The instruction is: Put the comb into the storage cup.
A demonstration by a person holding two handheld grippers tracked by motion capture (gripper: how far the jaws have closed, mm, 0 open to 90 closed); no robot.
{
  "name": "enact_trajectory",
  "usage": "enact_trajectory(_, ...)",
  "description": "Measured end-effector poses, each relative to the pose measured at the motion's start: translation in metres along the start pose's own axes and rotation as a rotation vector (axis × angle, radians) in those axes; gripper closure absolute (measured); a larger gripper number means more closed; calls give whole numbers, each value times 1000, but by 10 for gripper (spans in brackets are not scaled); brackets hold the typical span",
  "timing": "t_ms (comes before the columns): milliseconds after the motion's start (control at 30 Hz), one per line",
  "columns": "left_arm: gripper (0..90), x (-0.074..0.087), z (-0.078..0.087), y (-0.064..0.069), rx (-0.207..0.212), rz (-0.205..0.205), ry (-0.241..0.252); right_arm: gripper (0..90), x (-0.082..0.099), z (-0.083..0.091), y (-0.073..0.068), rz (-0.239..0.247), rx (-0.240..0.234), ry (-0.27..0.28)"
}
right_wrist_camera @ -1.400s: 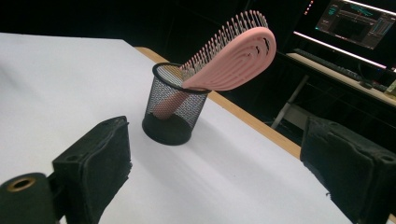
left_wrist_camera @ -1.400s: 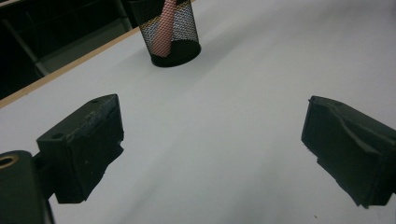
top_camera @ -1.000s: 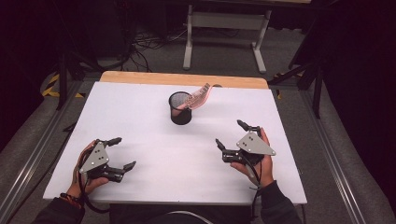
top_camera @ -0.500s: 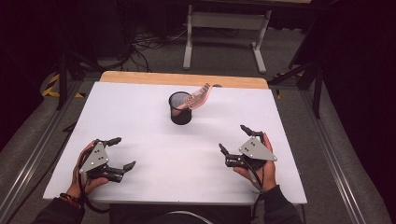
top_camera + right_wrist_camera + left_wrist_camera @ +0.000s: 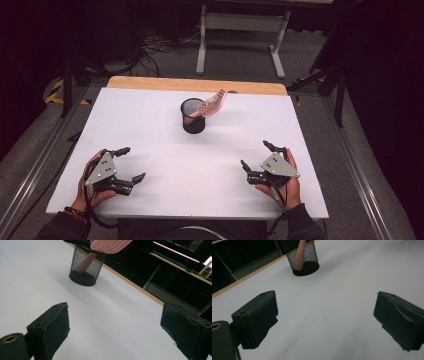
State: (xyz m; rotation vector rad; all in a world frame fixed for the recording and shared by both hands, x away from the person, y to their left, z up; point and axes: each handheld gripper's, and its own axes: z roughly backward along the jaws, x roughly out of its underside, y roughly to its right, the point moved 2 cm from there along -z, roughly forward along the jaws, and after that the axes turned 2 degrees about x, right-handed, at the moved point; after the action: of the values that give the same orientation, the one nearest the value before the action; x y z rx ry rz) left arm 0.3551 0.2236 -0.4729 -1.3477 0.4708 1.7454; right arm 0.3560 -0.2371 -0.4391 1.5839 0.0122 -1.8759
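Pink ridged plastic comb-like thing (image 5: 214, 104) sits handle-down in the round black wire-mesh cup (image 5: 193, 116) near the far middle of the smooth white table (image 5: 150, 130), so it looks pretty much stowed already. Left gripper (image 5: 122, 164) and right gripper (image 5: 257, 156) rest near the front edge, well apart from the cup, jaws spread and empty.

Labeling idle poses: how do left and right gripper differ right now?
The left gripper sits near the table's left front corner; the right gripper sits near the right front. The mesh cup is farther from the left gripper. Both are open, empty and hand-held low over the table.
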Motion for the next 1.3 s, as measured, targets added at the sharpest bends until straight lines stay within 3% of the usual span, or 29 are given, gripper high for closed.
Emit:
enact_trajectory(567, 64, -1, 0, -3, -12, 13, 6, 88, 30, 14, 7, -49, 7, -27)
enact_trajectory(667, 64, -1, 0, -3, -16, 10, 10, 71, 35, 14, 5, -64, -21, -38)
enact_trajectory(833, 62, -2, 0, -3, -24, 2, 3, 70, 35, 14, 4, -52, -25, -38)
enact_trajectory(1000, 60, -2, 3, -2, -44, 4, -1, 71, 34, 13, 5, -75, -25, -21)
enact_trajectory(1300, 60, -1, 3, -4, -42, 0, -1, 71, 31, 10, 4, -75, -14, -11)
